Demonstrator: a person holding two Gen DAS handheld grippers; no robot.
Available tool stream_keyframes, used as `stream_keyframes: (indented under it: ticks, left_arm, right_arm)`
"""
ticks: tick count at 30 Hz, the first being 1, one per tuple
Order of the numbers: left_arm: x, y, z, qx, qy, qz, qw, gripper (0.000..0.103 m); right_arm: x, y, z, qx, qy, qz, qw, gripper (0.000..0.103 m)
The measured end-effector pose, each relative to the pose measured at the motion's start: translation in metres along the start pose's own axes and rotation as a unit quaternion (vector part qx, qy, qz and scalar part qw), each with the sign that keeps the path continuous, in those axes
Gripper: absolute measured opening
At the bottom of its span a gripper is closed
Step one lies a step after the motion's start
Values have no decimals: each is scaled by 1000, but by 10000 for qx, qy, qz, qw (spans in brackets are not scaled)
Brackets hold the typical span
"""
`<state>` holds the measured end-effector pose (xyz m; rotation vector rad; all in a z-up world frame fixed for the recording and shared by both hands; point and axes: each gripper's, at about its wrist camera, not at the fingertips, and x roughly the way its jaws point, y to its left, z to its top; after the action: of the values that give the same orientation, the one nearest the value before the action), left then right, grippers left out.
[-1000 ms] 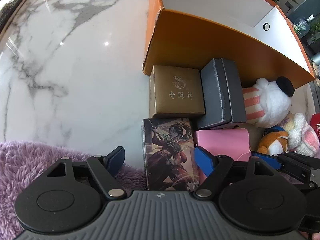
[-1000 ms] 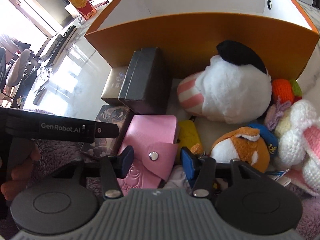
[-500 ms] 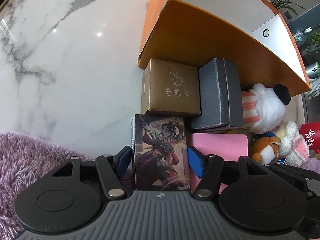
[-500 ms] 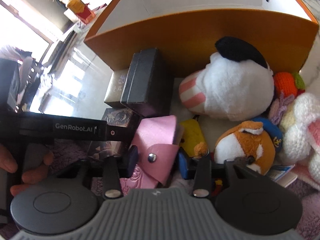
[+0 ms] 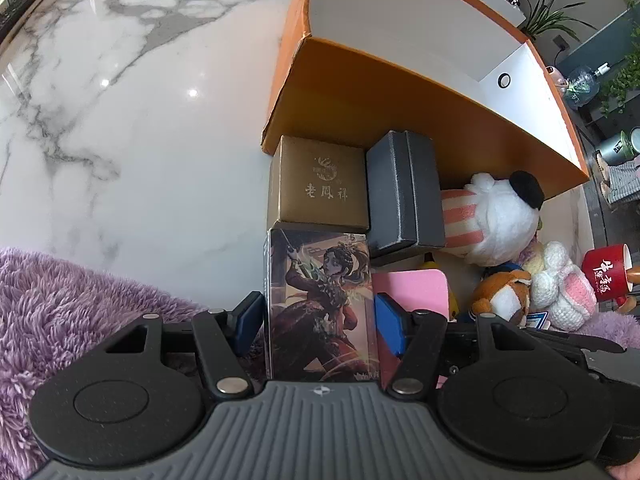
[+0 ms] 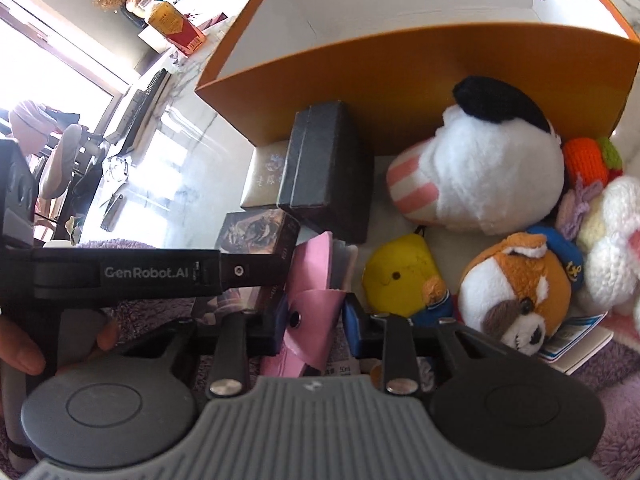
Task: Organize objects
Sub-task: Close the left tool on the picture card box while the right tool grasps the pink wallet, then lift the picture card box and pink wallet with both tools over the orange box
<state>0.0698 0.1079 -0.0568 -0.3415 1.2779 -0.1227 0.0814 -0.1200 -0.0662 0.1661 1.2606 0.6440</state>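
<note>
White marble tabletop (image 5: pixel 132 128) with grey veining, purple shag rug (image 5: pixel 60 308) at its near edge. Potted plants (image 5: pixel 548 20) and a clear water jug (image 5: pixel 582 80) behind. Keyboard (image 6: pixel 140 108), office chair (image 6: pixel 60 160), red carton (image 6: pixel 176 28) near the bright window (image 6: pixel 48 76).

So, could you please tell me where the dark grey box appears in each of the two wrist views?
Left wrist view: the dark grey box sits right of centre, between the gold box and the white plush.
Right wrist view: the dark grey box sits just left of centre, overlapping the gold box's right edge.
Shared landmark: the orange box wall directly behind it.
</note>
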Motion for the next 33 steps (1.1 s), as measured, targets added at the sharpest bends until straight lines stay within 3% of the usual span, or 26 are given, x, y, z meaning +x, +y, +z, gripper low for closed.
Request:
stream_keyframes:
  ticks: [5,12,18,24,33]
  left_arm:
    - [-21,-3,-5,30,-226,1,9997,70]
    - [-53,-11,-6,139,-536,-57,9985,70]
    - [-70,-32,12,420,-693,-109,9966,70]
    - [-83,-53,43,784,-925,-52,9926,70]
    - [-72,-76,109,1025,-1129,47,9883,70]
  right_arm:
    - [-16,-6,-3,241,-260,236,9991,23]
    - [-49,8,-2,-77,-593,104,9982,20]
    - [-75,19,14,-365,-835,53,9958,19]
    - [-103,32,46,-610,-1269,-45,9900,19]
    - [-119,32,121,-619,-1828,-179,9810,18]
